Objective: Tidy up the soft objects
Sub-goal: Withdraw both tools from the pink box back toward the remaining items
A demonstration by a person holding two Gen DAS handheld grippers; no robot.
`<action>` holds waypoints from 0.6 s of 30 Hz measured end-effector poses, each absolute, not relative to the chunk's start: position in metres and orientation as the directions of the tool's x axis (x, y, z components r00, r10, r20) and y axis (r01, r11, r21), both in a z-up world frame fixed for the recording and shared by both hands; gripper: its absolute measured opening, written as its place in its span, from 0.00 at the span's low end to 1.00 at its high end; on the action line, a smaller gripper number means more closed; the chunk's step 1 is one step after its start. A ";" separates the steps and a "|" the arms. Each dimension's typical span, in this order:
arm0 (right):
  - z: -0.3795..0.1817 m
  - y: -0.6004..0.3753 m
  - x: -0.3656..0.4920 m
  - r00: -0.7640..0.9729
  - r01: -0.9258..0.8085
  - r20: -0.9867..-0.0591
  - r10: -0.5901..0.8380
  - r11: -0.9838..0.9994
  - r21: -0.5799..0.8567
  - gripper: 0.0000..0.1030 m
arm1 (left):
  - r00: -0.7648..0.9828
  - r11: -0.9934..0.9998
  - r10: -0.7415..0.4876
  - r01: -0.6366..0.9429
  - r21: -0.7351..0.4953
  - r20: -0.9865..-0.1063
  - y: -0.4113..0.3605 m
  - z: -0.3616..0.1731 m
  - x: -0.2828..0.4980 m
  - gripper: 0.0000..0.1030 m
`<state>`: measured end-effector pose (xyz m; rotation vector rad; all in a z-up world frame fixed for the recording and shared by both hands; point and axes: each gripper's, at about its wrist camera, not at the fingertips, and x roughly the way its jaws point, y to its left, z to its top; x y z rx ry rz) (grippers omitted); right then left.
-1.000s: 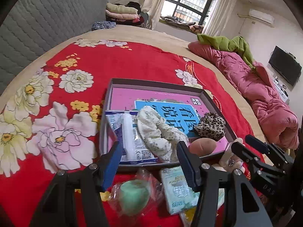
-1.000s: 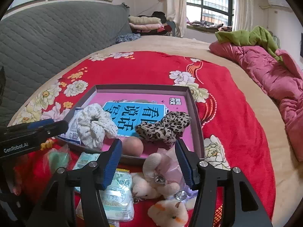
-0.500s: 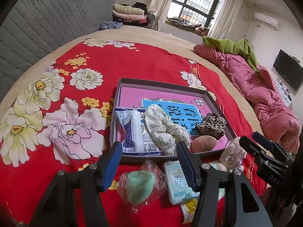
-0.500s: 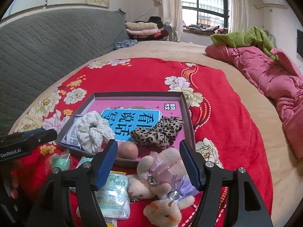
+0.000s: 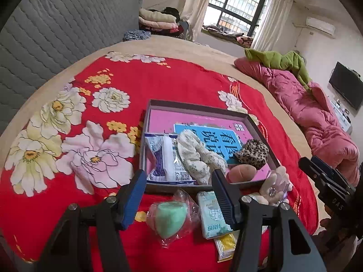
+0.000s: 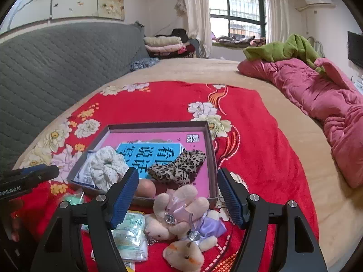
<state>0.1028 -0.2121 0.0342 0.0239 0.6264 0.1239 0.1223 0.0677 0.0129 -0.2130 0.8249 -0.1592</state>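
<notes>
The right gripper (image 6: 178, 198), jaws opening and empty, frames plush toys (image 6: 179, 217) below, the left gripper (image 5: 178, 196), wide and empty, a bagged sponge (image 5: 169, 217), and beyond both sits the box (image 5: 197, 110) holding scrunchies (image 5: 199, 156).

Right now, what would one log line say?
left tool: open, empty | right tool: opening, empty | grey shallow box: four items | beige plush bears: outside
</notes>
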 end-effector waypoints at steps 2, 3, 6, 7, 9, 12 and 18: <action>0.037 -0.214 0.101 0.807 -0.109 -0.577 0.126 0.992 0.064 0.71 | 0.675 0.967 -0.218 0.050 -0.251 -0.705 0.071 0.016 0.121 0.58; 0.039 -0.215 0.099 0.809 -0.110 -0.573 0.126 0.992 0.064 0.72 | 0.681 0.967 -0.212 0.044 -0.249 -0.701 0.072 0.018 0.119 0.58; 0.043 -0.217 0.095 0.816 -0.108 -0.563 0.127 0.992 0.067 0.72 | 0.685 0.966 -0.216 0.044 -0.256 -0.696 0.074 0.022 0.116 0.58; 0.045 -0.218 0.093 0.818 -0.108 -0.560 0.128 0.992 0.069 0.72 | 0.687 0.966 -0.214 0.043 -0.255 -0.694 0.075 0.023 0.115 0.58; 0.047 -0.221 0.091 0.822 -0.106 -0.554 0.131 0.991 0.077 0.72 | 0.688 0.966 -0.219 0.050 -0.255 -0.692 0.073 0.026 0.113 0.58; 0.051 -0.226 0.087 0.829 -0.096 -0.545 0.127 0.992 0.084 0.73 | 0.689 0.965 -0.226 0.061 -0.255 -0.689 0.070 0.029 0.109 0.58; 0.054 -0.233 0.078 0.834 -0.079 -0.539 0.114 0.993 0.089 0.73 | 0.689 0.964 -0.238 0.080 -0.254 -0.684 0.065 0.034 0.103 0.58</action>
